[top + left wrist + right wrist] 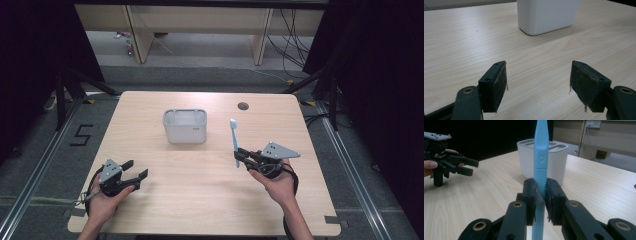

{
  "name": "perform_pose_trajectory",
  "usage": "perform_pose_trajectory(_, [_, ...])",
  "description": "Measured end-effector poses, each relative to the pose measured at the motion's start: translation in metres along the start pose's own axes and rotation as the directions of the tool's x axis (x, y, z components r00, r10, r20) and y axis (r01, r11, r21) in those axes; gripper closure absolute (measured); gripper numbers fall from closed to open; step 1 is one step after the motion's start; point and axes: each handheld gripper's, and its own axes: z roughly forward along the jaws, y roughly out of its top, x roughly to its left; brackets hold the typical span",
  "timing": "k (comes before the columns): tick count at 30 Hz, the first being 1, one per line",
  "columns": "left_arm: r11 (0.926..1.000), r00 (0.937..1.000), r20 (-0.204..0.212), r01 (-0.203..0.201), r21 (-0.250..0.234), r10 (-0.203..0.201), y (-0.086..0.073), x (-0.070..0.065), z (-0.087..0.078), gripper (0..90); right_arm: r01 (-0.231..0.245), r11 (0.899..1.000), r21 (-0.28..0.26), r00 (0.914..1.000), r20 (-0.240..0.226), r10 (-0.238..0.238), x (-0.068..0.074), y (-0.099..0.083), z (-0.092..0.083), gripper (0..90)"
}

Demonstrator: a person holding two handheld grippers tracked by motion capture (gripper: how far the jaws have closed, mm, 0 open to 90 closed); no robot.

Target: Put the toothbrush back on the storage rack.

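Toothbrush [541,157] upright, clamped in right gripper [541,202].

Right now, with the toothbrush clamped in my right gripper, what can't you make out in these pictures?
- Blue toothbrush: its bristle head is cut off by the top edge of the right gripper view; in the high view it is too small to read.
- White container: its rim and inside are cut off by the top edge of the left gripper view.
- Container contents: the high view is too small and blurred to tell.
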Motion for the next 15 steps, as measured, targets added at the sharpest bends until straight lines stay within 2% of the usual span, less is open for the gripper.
perform_pose_trajectory(1, [1.0,1.0,0.0,0.0,0.0,0.0,0.0,0.0001,0.0,29.2,0.0,1.0,0.004,1.0,0.004,0.0,0.0005,0.0001,0.0003,79.1])
perform_pose_trajectory(3, [1.0,1.0,0.006,0.001,-0.007,-0.001,-0.0003,0.0004,0.0006,29.2,0.029,1.0,-0.007,0.9993,0.025,-0.029,-0.0001,0.0005,0.0009,79.1])
perform_pose_trajectory(4, [1.0,1.0,0.006,0.001,-0.008,-0.001,-0.0003,0.0004,0.0006,29.2,-0.002,1.0,0.003,1.0,0.009,0.002,0.0019,0.0002,0.0015,79.1])
perform_pose_trajectory(5, [1.0,1.0,0.006,0.002,-0.008,-0.002,-0.0003,0.0004,0.0006,29.2,-0.005,1.0,0.0,1.0,0.006,0.005,0.0024,0.0,0.0022,79.1])
perform_pose_trajectory(6, [1.0,1.0,0.006,0.002,-0.008,-0.002,-0.0003,0.0003,0.0006,29.2,0.013,1.0,-0.009,0.9997,0.023,-0.012,0.0022,-0.0001,0.0028,79.1])
perform_pose_trajectory(7, [1.0,1.0,0.006,0.0,-0.007,0.0,-0.0003,0.0002,0.0006,29.2,0.017,1.0,-0.009,0.9997,0.019,-0.017,0.0019,-0.0002,0.0033,79.1])
perform_pose_trajectory(9, [1.0,1.0,-0.002,-0.002,0.003,0.002,0.0001,-0.0003,-0.0002,29.2,0.001,1.0,-0.008,1.0,0.0,-0.001,0.0029,-0.0013,0.0049,79.1])
perform_pose_trajectory(10, [1.0,1.0,-0.002,-0.002,0.003,0.002,0.0001,-0.0003,-0.0002,29.2,0.011,1.0,-0.005,0.9999,0.012,-0.011,0.0031,-0.0015,0.0047,79.1])
perform_pose_trajectory(11, [1.0,1.0,-0.002,-0.002,0.003,0.002,0.0001,-0.0003,-0.0002,29.2,-0.003,1.0,-0.002,1.0,0.007,0.003,0.004,-0.0019,0.0054,79.1])
perform_pose_trajectory(12, [1.0,1.0,-0.002,-0.002,0.002,0.002,0.0001,-0.0003,-0.0002,29.2,0.02,1.0,-0.001,0.9997,0.017,-0.02,0.0034,-0.0018,0.0056,79.0])
perform_pose_trajectory(14, [1.0,1.0,0.0,0.0,0.001,0.0,0.0,-0.0001,-0.0001,29.2,-0.003,1.0,-0.008,1.0,-0.005,0.002,0.0055,-0.0028,0.0084,79.1])
perform_pose_trajectory(15, [1.0,1.0,0.0,0.0,0.001,0.0,0.0,-0.0001,0.0,29.2,0.021,1.0,-0.012,0.9998,0.003,-0.021,0.0049,-0.0027,0.0091,79.1])
